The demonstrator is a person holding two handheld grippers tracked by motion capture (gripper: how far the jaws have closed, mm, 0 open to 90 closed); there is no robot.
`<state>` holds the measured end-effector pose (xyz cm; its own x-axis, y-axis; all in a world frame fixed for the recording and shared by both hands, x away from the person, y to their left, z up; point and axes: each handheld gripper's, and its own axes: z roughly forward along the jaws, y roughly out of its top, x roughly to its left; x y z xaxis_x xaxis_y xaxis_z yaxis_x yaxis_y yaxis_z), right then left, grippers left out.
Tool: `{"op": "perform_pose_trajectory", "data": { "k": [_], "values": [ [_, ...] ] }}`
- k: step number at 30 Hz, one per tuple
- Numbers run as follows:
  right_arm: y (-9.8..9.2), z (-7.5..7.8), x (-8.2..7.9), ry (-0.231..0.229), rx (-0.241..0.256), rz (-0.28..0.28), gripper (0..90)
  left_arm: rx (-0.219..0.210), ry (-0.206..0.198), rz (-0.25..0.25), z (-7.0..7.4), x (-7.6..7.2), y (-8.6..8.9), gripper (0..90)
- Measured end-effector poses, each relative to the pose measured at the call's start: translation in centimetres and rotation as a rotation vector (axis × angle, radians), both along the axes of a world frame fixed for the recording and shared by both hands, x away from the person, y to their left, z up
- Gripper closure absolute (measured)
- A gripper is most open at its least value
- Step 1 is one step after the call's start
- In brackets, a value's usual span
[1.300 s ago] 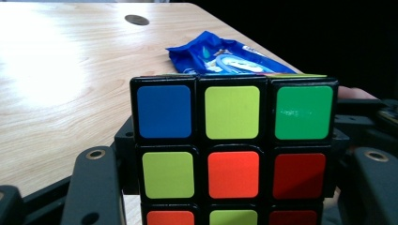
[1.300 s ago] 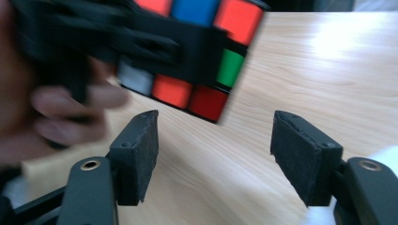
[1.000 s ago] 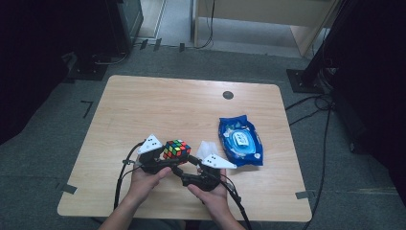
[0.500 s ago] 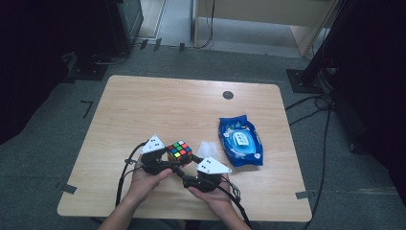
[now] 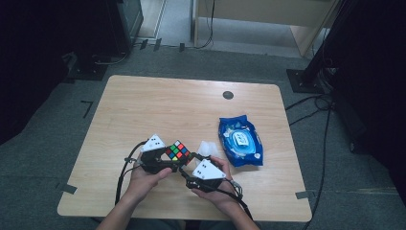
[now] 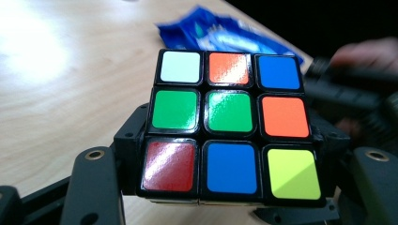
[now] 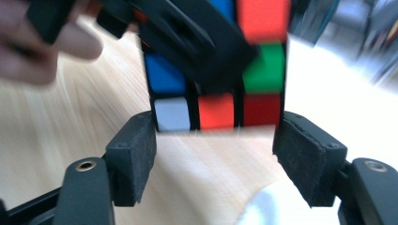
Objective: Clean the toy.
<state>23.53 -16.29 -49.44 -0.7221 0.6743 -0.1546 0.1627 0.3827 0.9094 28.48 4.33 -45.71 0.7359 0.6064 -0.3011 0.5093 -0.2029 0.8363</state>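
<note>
In the high view, the person's left hand point(image 5: 143, 179) comes up from the bottom edge, left of centre, and carries the left claw point(image 5: 168, 160) low on the wooden tabletop point(image 5: 158, 108). This claw pinches the puzzle cube point(image 5: 177, 150), which sits just left of the frame's centre line in the lower half, above the tabletop's near edge. In the left gripper view the cube point(image 6: 230, 126) occupies the middle of the frame, held between the two black jaws that press on its left and right sides; the face toward the camera shows white, orange and blue squares on top, green, green and orange in the middle, red, blue and yellow below.

Just right of the cube in the high view, the right hand point(image 5: 218, 191) holds the right claw point(image 5: 187, 173), which points up and left toward the cube. In the right gripper view its jaws stand spread, with the cube point(image 7: 216, 93) above and between their pads, blurred, and apart from both. A crumpled white tissue point(image 5: 207, 147) lies just right of the cube.

Farther right, a blue wipes packet point(image 5: 240, 140) lies flat on the tabletop, near the right hand. A small dark round grommet point(image 5: 228, 95) sits in the tabletop toward its far edge.
</note>
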Motion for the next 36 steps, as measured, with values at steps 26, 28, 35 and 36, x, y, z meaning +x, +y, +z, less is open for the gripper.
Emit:
{"op": "perform_pose_trajectory", "data": {
  "k": [26, 28, 35, 36],
  "values": [
    [-3.9, 0.3, 1.7, 0.339, 0.525, -0.066, 90.0, -0.053, -0.03, -0.094, 0.0, -0.3, -0.1, 33.5],
    [-3.9, 0.6, 1.6, 0.31, 0.509, -0.065, 90.0, -0.048, -0.032, -0.099, 0.0, -0.3, -0.1, 33.4],
    [-4.0, 1.3, 1.4, 0.22, 0.425, -0.04, 88.8, -0.052, -0.048, -0.114, 0.2, -0.4, 0.0, 33.6],
    [-4.0, 1.3, 1.4, 0.219, 0.423, -0.036, 88.9, -0.053, -0.046, -0.117, 0.2, -0.4, 0.0, 33.6]
  ]
}}
